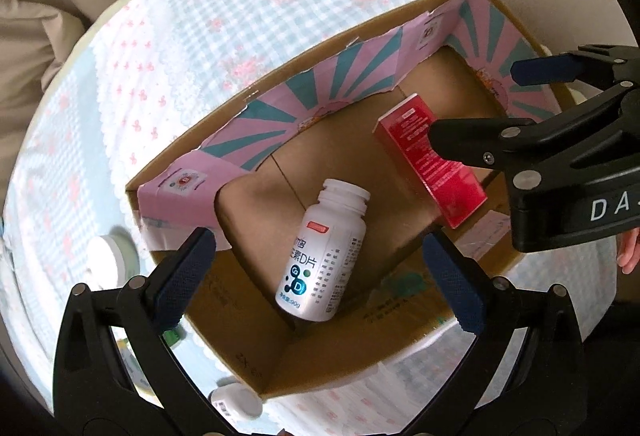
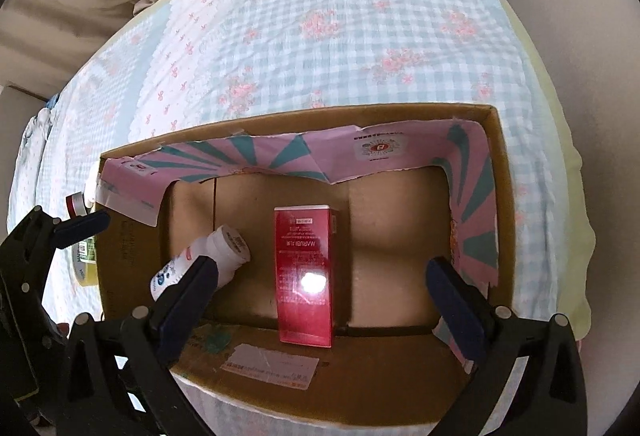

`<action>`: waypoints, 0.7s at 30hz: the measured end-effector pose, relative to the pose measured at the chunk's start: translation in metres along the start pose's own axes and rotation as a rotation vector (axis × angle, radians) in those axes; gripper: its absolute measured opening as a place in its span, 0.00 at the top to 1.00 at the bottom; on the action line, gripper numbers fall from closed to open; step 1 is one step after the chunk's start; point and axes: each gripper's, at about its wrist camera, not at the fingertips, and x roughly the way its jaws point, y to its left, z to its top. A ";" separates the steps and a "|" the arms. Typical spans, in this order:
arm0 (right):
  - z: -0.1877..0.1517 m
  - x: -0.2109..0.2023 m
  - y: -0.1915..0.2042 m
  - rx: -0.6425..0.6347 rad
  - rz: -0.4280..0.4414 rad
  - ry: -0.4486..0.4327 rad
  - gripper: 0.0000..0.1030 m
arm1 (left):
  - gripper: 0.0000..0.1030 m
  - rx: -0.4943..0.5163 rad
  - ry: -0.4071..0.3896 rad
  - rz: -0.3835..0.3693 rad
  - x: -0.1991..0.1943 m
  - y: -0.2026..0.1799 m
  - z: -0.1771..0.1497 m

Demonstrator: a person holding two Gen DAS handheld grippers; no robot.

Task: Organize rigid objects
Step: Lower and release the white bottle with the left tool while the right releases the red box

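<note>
Lying on its side on the floor of the open cardboard box (image 1: 248, 348), the white pill bottle (image 1: 320, 256) was seen with its cap toward the far wall and its printed label facing up. The left gripper (image 1: 320, 276) was held above it with its jaws spread wide, the blue pads clear of the bottle on either side, nothing being gripped. To the right of the bottle, a red carton (image 2: 306, 276) was laid flat on the box floor, apart from the bottle, its glossy face catching a bright glare. The right gripper (image 2: 324, 288) was poised over that carton, likewise opened fully and holding nothing, the carton lying between the two fingers without being touched. A pink and teal printed liner (image 2: 280, 155) was folded along the far and right inner walls of the box. The box was set on a blue checked floral cloth (image 2: 340, 15). A white-lidded jar (image 1: 108, 256) was seen outside the box at its left.
</note>
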 end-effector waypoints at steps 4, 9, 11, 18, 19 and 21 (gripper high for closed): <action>-0.003 -0.016 0.003 0.000 -0.010 -0.016 0.00 | 0.00 -0.012 -0.024 -0.011 -0.021 0.001 -0.004; -0.011 -0.056 0.011 -0.001 -0.035 -0.046 0.00 | 0.00 -0.034 -0.078 -0.013 -0.067 0.002 -0.009; -0.014 -0.079 0.018 -0.007 -0.066 -0.065 0.00 | 0.00 -0.045 -0.106 -0.010 -0.090 0.003 -0.013; -0.028 -0.166 0.051 -0.027 -0.115 -0.157 0.00 | 0.00 -0.105 -0.211 -0.022 -0.167 0.018 -0.051; -0.032 -0.179 0.060 -0.043 -0.130 -0.175 0.00 | 0.00 -0.116 -0.228 -0.021 -0.179 0.023 -0.059; -0.038 -0.194 0.078 -0.065 -0.151 -0.199 0.00 | 0.00 -0.131 -0.252 -0.021 -0.198 0.032 -0.074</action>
